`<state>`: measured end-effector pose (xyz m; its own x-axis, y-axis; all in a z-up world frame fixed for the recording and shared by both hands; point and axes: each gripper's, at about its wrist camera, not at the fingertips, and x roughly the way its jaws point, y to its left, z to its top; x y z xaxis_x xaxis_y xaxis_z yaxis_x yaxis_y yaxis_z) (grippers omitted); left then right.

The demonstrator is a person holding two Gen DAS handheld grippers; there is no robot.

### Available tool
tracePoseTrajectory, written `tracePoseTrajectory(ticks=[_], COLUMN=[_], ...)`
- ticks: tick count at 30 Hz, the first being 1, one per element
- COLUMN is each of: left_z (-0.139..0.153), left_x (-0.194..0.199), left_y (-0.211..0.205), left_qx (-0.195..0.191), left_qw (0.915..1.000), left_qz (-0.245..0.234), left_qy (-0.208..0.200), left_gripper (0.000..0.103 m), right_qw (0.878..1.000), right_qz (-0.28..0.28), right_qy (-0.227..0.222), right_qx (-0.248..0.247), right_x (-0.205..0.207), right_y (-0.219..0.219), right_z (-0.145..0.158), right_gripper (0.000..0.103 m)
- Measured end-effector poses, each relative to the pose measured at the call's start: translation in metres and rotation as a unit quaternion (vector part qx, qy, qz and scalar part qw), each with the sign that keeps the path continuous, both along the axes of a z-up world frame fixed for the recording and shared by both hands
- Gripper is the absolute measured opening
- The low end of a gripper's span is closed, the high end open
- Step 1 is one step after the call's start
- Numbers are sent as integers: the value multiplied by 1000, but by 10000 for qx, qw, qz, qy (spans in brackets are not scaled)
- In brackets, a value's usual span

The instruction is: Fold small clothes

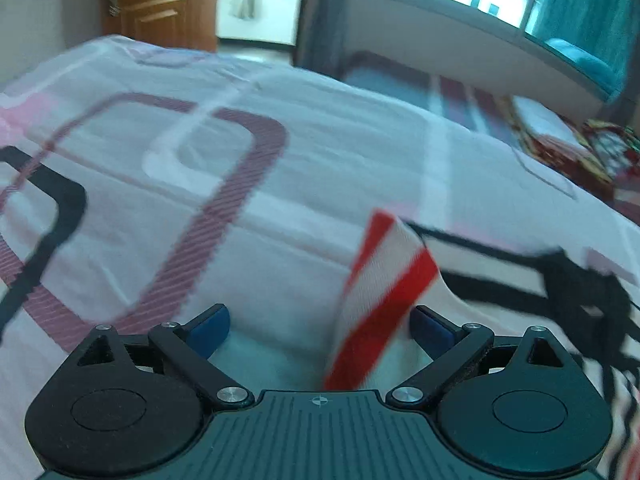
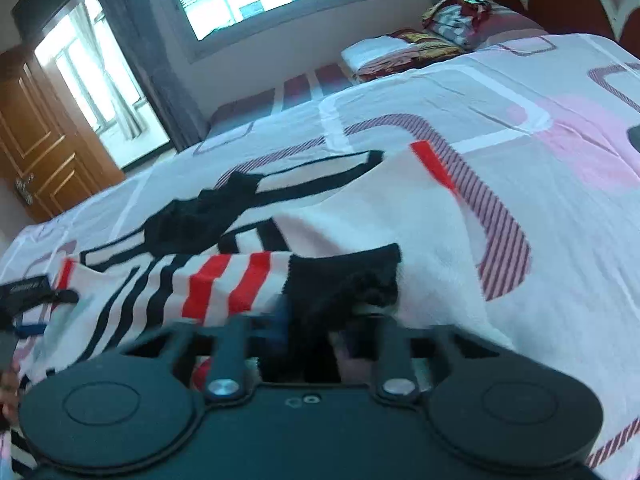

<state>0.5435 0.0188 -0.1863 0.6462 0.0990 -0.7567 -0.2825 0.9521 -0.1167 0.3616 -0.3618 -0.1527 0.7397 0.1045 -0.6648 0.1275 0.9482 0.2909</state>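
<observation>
A small white garment [image 2: 360, 232] with red and black stripes lies spread on a bed [image 2: 520, 92] covered by a pink-and-white patterned sheet. In the right wrist view its long axis runs from the near left towards the far right, a red-edged corner pointing far right. The right gripper [image 2: 308, 320] has its tongs drawn together, clamped on the garment's black cuff [image 2: 344, 276] at the near edge. In the left wrist view, the left gripper [image 1: 320, 332] has its blue-padded tongs wide apart; a red-and-white striped strip [image 1: 384, 292] of the garment stands upright between them, just beside the right pad; contact is unclear.
</observation>
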Motion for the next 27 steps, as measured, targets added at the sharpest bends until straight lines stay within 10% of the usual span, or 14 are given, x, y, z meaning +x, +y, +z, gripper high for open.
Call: tracePoseTrajectory(ticks=[9, 14, 21, 27], left_z=[15, 33, -2, -5], left_x=[-20, -79, -133, -143], left_y=[10, -9, -17, -10], left_qx=[34, -27, 122, 232], left_qw=[10000, 9980, 9982, 9984], left_qz=[-33, -591, -584, -470], left_qy=[-40, -204, 51, -230], left_gripper=[97, 98, 99, 100], right_qw=[9993, 9997, 9996, 9982], right_qz=[222, 63, 243, 265], right_qy=[93, -116, 90, 85], right_qx=[-280, -217, 110, -524], right_x=[-2, -12, -12, -9], right_y=[6, -2, 7, 7], right_z=[-4, 9, -1, -5], right_gripper=[9, 25, 26, 9])
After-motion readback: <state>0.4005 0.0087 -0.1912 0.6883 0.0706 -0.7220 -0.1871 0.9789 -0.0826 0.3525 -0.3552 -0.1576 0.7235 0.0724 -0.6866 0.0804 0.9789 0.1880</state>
